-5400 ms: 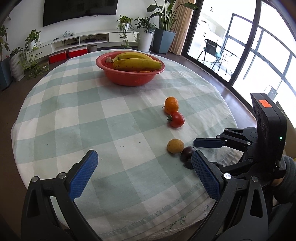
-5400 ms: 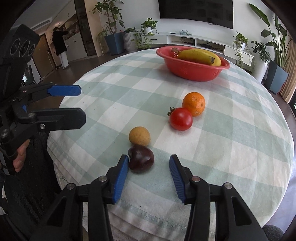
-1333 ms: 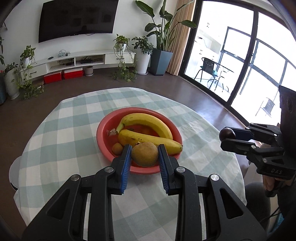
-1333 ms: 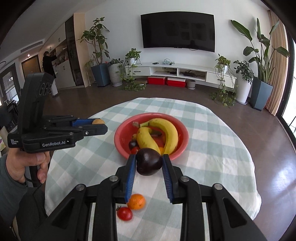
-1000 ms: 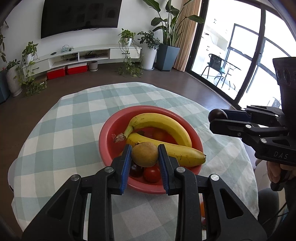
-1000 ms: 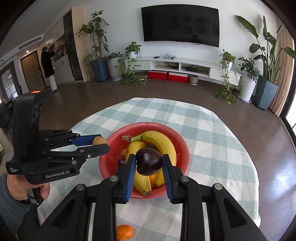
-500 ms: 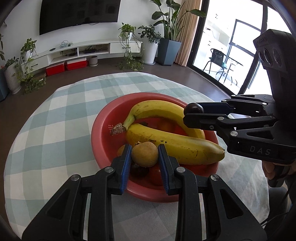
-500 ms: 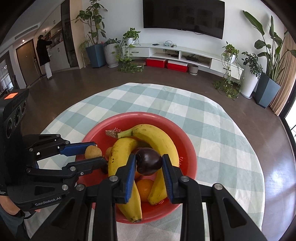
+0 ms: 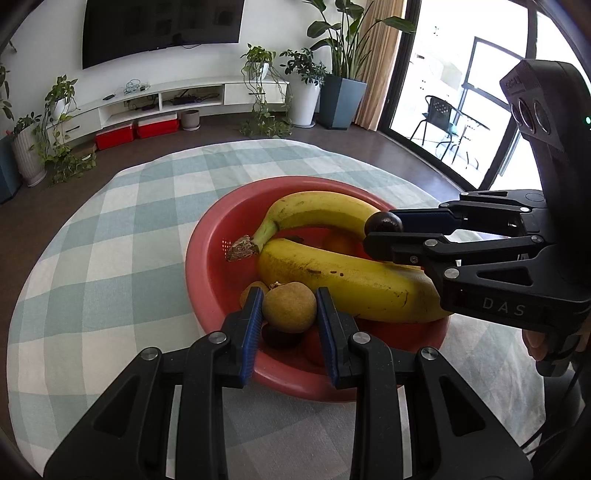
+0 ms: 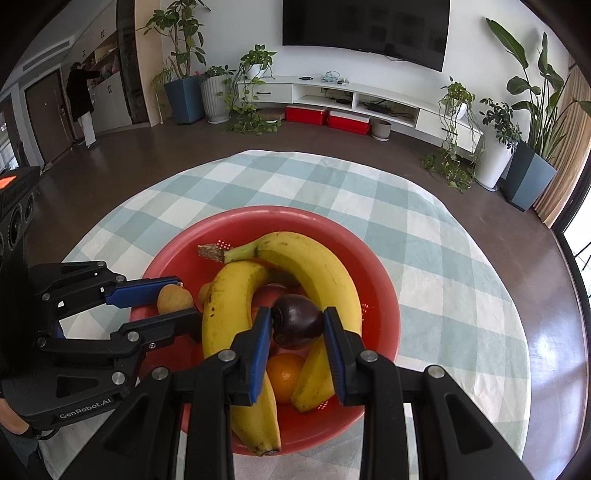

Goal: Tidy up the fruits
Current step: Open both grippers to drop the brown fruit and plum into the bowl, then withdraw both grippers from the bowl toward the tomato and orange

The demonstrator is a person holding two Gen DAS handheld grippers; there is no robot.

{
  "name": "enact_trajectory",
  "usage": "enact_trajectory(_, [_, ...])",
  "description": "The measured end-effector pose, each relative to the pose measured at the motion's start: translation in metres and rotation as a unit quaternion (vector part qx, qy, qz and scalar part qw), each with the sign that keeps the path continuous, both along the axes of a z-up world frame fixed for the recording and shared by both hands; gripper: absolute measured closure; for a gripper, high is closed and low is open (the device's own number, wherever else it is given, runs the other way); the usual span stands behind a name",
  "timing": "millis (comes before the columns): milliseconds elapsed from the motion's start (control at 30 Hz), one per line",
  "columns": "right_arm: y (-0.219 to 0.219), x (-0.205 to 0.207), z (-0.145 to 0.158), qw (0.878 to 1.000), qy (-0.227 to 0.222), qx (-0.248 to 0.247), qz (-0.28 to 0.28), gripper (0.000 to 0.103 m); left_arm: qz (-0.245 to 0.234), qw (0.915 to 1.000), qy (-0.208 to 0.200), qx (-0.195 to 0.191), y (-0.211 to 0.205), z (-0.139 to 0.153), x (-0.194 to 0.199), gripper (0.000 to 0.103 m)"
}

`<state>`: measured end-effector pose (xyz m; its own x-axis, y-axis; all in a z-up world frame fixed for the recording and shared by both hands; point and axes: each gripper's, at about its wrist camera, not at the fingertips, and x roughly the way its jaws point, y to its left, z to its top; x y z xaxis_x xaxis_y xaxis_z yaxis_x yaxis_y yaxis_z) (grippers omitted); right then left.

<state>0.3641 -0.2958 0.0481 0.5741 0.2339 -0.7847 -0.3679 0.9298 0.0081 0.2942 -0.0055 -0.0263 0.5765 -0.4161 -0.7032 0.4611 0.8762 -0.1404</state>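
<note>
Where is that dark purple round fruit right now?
The dark purple round fruit is clamped in the right gripper, above the two yellow bananas in the red plastic bowl.

big dark TV on a white wall, low white media shelf with red boxes, potted plants everywhere, dark shiny floor, bright glass doors

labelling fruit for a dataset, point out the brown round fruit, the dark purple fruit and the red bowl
brown round fruit [image 9: 289, 307], left wrist view, middle of its front face
dark purple fruit [image 10: 298, 322], right wrist view, centre of its skin
red bowl [image 10: 384, 295], right wrist view, inner right wall
</note>
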Motion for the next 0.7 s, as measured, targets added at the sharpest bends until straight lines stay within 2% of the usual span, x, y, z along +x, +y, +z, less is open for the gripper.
enact_trajectory(433, [-0.003,-0.010,0.004,1.000,-0.005,-0.001,-0.005,0.071,-0.006,0.9999,-0.005,0.006,-0.002,0.002,-0.009,0.074])
enact_trajectory(500, [-0.007,-0.017,0.007,1.000,-0.010,0.004,-0.009,0.066,-0.006,1.0000,-0.005,0.000,-0.001,0.003,-0.011,0.070])
enact_trajectory(533, [-0.009,-0.021,0.009,1.000,-0.013,0.008,-0.014,0.063,-0.006,1.0000,-0.007,-0.002,-0.001,0.004,-0.013,0.061])
enact_trajectory(567, [-0.013,-0.026,0.012,1.000,-0.018,0.015,-0.020,0.053,-0.008,0.9999,-0.012,-0.004,-0.001,0.006,-0.016,0.048])
enact_trajectory(600, [-0.017,-0.031,0.015,0.999,-0.025,0.025,-0.025,0.042,-0.008,0.9998,-0.018,-0.003,-0.002,0.008,-0.019,0.042])
enact_trajectory(633, [-0.021,-0.038,0.018,0.998,-0.034,0.034,-0.030,0.037,-0.008,0.9997,-0.024,0.000,-0.003,0.010,-0.022,0.031])
enact_trajectory(667, [-0.025,-0.044,0.020,0.998,-0.042,0.041,-0.036,0.031,-0.007,0.9996,-0.028,0.003,-0.005,0.011,-0.025,0.027])
enact_trajectory(700, [-0.030,-0.051,0.022,0.997,-0.050,0.049,-0.043,0.028,-0.006,0.9996,-0.028,0.006,-0.005,0.012,-0.027,0.026])
